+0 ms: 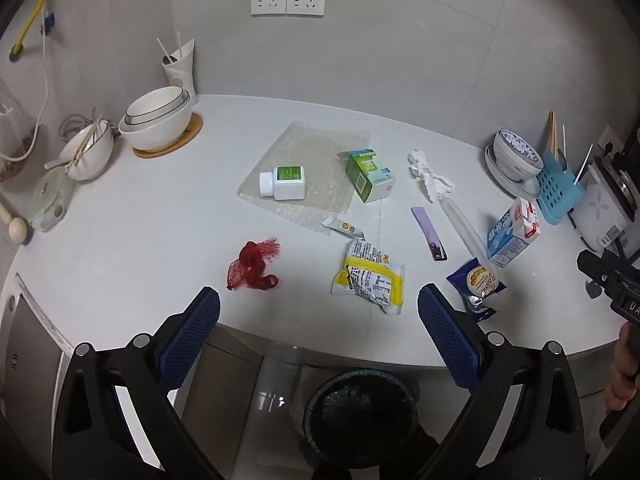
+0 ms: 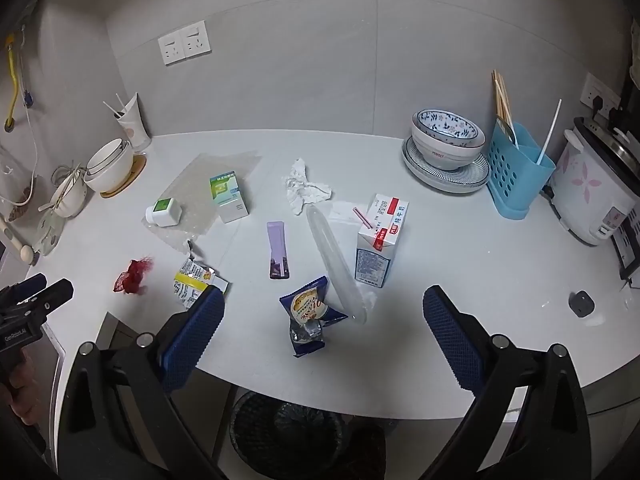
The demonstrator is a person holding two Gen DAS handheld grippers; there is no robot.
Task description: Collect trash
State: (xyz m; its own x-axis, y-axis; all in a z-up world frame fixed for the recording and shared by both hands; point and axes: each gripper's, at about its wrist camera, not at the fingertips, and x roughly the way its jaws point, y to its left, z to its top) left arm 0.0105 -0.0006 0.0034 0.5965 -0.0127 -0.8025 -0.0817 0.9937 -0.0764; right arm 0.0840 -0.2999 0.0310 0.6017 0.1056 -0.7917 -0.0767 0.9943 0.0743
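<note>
Currently we hold the left gripper and right gripper spread wide and empty above the counter's near edge; wrappers, like the yellow packet, lie untouched, the bin waiting directly below for drops.

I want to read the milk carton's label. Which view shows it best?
The right wrist view: the milk carton stands near centre, front and top panels facing the camera. In the left wrist view it sits far right, smaller and tilted by the lens.
</note>
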